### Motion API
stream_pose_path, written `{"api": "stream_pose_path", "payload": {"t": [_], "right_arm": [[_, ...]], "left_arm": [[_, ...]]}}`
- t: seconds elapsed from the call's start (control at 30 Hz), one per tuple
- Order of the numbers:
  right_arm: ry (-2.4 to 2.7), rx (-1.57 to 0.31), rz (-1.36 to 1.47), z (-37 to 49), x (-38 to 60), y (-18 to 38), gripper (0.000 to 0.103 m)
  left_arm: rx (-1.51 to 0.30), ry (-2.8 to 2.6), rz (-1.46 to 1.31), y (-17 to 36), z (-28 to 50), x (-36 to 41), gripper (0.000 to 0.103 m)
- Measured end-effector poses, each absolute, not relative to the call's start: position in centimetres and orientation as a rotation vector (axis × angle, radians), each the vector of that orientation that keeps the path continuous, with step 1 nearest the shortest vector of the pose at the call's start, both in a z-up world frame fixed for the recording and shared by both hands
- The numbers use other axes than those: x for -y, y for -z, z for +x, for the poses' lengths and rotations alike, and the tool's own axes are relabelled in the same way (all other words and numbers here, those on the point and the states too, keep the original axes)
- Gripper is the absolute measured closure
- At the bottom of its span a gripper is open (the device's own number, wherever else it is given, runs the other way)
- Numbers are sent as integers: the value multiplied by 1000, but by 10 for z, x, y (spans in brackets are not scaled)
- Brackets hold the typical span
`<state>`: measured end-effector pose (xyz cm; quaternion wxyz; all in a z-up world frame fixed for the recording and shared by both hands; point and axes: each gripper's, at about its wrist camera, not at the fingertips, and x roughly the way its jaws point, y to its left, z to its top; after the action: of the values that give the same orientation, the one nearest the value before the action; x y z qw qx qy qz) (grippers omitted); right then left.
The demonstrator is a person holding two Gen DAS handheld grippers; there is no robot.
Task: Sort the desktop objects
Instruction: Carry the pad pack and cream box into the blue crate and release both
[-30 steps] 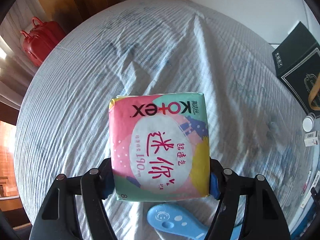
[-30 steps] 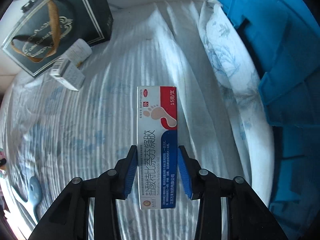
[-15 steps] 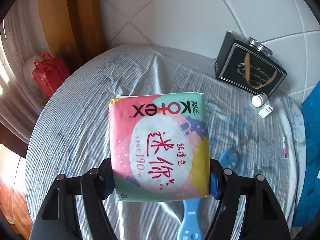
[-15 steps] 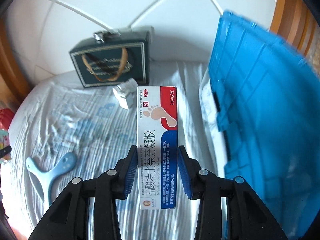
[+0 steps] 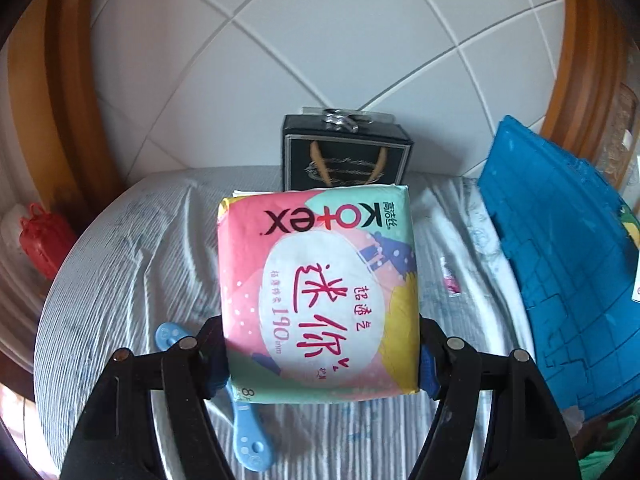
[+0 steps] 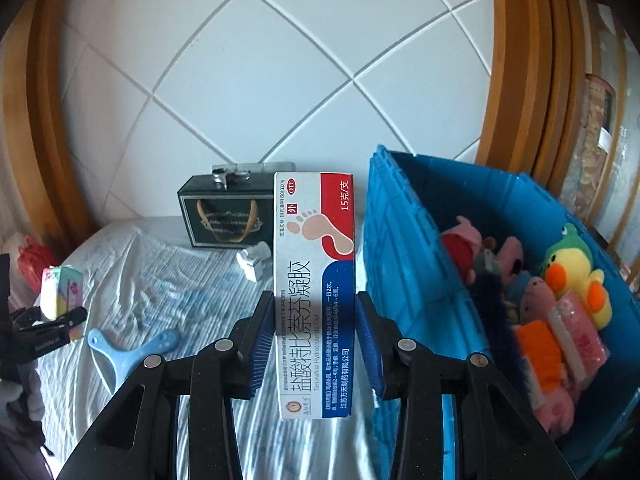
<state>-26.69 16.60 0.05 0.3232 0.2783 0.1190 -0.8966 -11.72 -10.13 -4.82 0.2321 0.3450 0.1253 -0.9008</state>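
The left gripper (image 5: 322, 354) held a pink Kotex pad pack (image 5: 318, 292) clamped between its two fingers. The pack's lower side edges sat against the blue pads, and most of its body projected forward past the fingertips, printed face toward the camera with the text inverted. The pack was raised above the striped bedsheet (image 5: 132, 264). A light-blue plastic handle tool (image 5: 246, 436) lay on the sheet below the left jaw, partly hidden by it.

The right gripper (image 6: 315, 336) held a foot-cream carton (image 6: 315, 292) upright between its ribbed blue pads. The left pad touched the carton's left edge; the right pad stood at the right edge, and contact there could not be confirmed. The pads met the carton about mid-length, so its upper half extended beyond the fingertips and its lower end reached back between the fingers.

A blue plastic crate (image 6: 404, 280) stood just right of the carton, with plush toys (image 6: 572, 276) inside it. A black gift bag (image 6: 226, 216) stood against the white tiled wall (image 6: 280, 60) at the far edge of the sheet, with a small white box (image 6: 254, 262) near it. In the right wrist view, the left gripper and its pack appeared at the far left edge.
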Motion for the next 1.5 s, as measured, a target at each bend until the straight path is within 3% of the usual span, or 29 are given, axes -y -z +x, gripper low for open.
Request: {"api": "stream_pose_path", "payload": {"t": [0.27, 0.57, 0.9, 1.5], "right_arm": [[2435, -295, 667, -311, -236, -41, 64], [2472, -304, 732, -409, -300, -56, 64], [2418, -301, 894, -507, -351, -24, 64], [2275, -382, 1002, -543, -351, 13, 64]], "left_arm": [[-216, 2708, 847, -16, -195, -14, 32], [-188, 2947, 845, -72, -307, -141, 32], [-35, 2883, 1085, -46, -413, -240, 32], [38, 2744, 1231, -13, -419, -265, 30]]}}
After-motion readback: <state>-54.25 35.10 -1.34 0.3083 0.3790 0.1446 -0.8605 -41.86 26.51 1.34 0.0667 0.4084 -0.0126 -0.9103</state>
